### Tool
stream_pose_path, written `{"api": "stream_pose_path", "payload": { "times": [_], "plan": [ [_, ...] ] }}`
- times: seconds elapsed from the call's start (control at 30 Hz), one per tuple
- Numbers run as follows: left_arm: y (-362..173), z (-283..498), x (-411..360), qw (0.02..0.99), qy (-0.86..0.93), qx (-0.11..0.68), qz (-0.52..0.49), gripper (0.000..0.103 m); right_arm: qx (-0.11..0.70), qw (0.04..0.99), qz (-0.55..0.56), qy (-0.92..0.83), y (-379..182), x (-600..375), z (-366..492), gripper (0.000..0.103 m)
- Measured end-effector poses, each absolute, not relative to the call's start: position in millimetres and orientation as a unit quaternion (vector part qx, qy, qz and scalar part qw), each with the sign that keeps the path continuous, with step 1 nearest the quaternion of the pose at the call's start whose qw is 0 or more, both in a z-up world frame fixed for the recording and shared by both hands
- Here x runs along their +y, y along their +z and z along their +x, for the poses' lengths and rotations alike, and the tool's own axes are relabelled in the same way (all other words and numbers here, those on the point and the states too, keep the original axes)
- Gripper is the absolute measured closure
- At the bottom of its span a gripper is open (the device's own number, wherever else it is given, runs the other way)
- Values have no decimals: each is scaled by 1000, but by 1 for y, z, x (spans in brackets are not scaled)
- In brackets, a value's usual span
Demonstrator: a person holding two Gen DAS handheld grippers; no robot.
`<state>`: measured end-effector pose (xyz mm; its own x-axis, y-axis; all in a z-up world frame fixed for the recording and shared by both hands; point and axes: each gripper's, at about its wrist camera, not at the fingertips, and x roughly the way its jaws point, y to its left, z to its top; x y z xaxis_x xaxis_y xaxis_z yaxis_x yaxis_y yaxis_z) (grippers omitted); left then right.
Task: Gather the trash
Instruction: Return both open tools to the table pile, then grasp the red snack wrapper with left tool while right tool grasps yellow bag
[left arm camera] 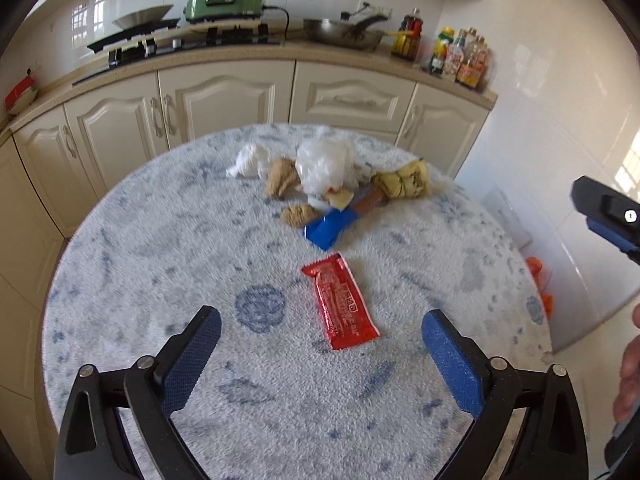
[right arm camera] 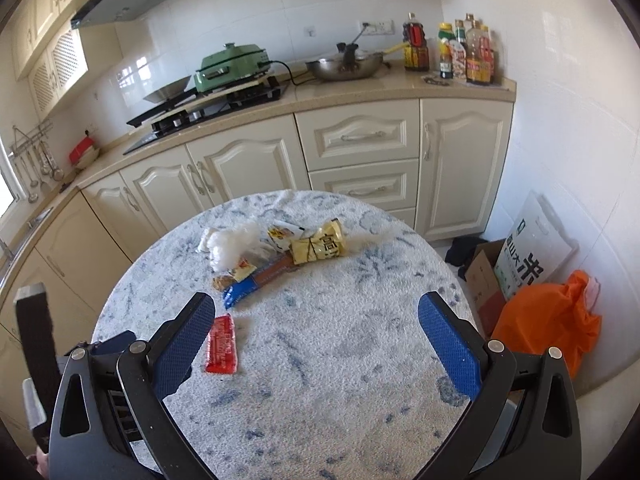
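A red sachet (left arm camera: pixel 340 304) (right arm camera: pixel 221 346) lies flat on the round table's blue-and-white cloth (left arm camera: pixel 160 280). My left gripper (left arm camera: pixel 322 314) is open above it, one finger on either side and no pad touching. Farther back sits a heap of trash: a blue wrapper (left arm camera: pixel 328 228) (right arm camera: pixel 240 294), a clear plastic bag (left arm camera: pixel 324 168) (right arm camera: pixel 232 248), a yellow wrapper (left arm camera: pixel 404 184) (right arm camera: pixel 320 248), white tissue (left arm camera: pixel 248 164) and brown crumpled lumps (left arm camera: pixel 282 182). My right gripper (right arm camera: pixel 317 298) is open over bare cloth to the right of the sachet, holding nothing.
An orange bag (right arm camera: pixel 548 320), a cardboard box (right arm camera: pixel 486 280) and a rice sack (right arm camera: pixel 532 248) stand on the floor right of the table. Behind runs a counter (right arm camera: pixel 360 92) with a hob, green cooker (right arm camera: pixel 230 66), wok and bottles. A hand (left arm camera: pixel 630 376) shows at the right edge.
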<state>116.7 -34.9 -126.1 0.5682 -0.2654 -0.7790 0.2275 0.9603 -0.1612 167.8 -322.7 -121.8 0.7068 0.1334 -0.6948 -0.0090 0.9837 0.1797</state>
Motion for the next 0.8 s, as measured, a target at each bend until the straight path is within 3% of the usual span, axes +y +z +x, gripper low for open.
{"api": "stream_pose_path", "payload": {
  "times": [0.1,0.17,0.3,0.37,0.53,0.67,0.8],
  "plan": [
    [-148,140,-47,875,-135,464,-18,13,397,913,89,39,-135,-329,175,0],
    [-165,155,-55,865,-136,482,-20,23,409,907,96,41,-146,-334,181,0],
    [-174,172,-70,873,-134,468,-2,28,426,898,104,43,-163,-339,190,0],
    [-176,176,-79,883,-137,449,28,68,431,895,108,44,-168,-341,194,0],
    [-184,180,-85,886,-165,428,62,79,439,890,113,48,-178,-343,201,0],
    [-184,195,-73,880,-191,435,20,92,444,887,117,52,-183,-342,203,0],
    [-184,209,-63,881,-194,432,7,96,449,885,114,54,-187,-339,204,0]
  ]
}}
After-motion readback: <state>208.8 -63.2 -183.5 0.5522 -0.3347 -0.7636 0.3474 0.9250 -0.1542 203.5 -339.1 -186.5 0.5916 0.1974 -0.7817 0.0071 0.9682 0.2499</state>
